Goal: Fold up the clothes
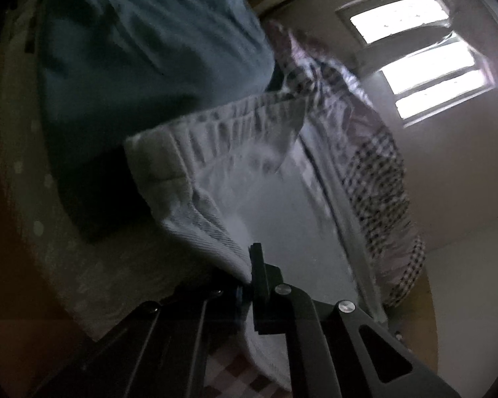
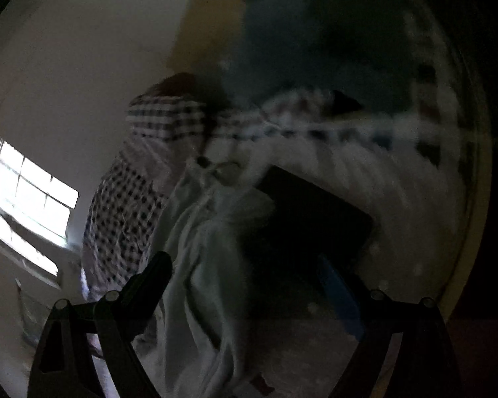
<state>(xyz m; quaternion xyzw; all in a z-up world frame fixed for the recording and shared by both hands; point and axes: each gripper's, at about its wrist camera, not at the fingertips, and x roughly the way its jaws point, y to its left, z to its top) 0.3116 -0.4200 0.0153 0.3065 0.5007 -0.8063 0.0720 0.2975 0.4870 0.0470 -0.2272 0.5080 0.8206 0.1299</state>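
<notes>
Two grippers worked a pale, limp garment [image 1: 235, 172] lifted near the window [image 1: 415, 56]: left gripper [image 1: 249, 285] pinched its ribbed hem, right gripper [image 2: 245, 285] gaped wide around hanging folds.

You've got 2 grippers in play, one per view: the left gripper [image 1: 247, 293] and the right gripper [image 2: 249, 285], 2 fingers each, so 4 fingers total. Garments I can count: 3. One pale grey-white garment [image 1: 249, 179] w/ a gathered band, also in the right wrist view [image 2: 199, 248]. One checked garment [image 1: 378, 179], black-and-white, seen from the right too [image 2: 123, 212]. One blue garment [image 1: 142, 49], a big dark-teal mass, prob. the same one at the top of the right view [image 2: 315, 39]. One dotted white bed cover [image 1: 33, 172] under it all. One window [image 1: 421, 56], split into approx. 3 lit panes; same window [image 2: 30, 205] from the right. Blur is heavy, so smaller items can't be counted.
</notes>
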